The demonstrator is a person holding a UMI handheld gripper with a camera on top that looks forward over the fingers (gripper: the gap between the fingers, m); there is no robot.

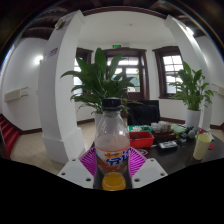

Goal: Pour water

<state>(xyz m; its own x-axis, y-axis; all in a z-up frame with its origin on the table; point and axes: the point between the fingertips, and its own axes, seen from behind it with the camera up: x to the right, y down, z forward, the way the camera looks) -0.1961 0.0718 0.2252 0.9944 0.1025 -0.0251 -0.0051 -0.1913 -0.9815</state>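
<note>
Here the gripper (113, 168) pinches the bottle (112, 145) low-centre in frame, its long axis upright, with the yellow cup (203, 146) off to the right.

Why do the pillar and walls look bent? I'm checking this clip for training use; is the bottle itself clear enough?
Gripper view: the wide-angle lens bows the white pillar and the walls; the windows glare bright, while the bottle between the gripper fingers is sharp, its orange label readable as a shape only.
</note>
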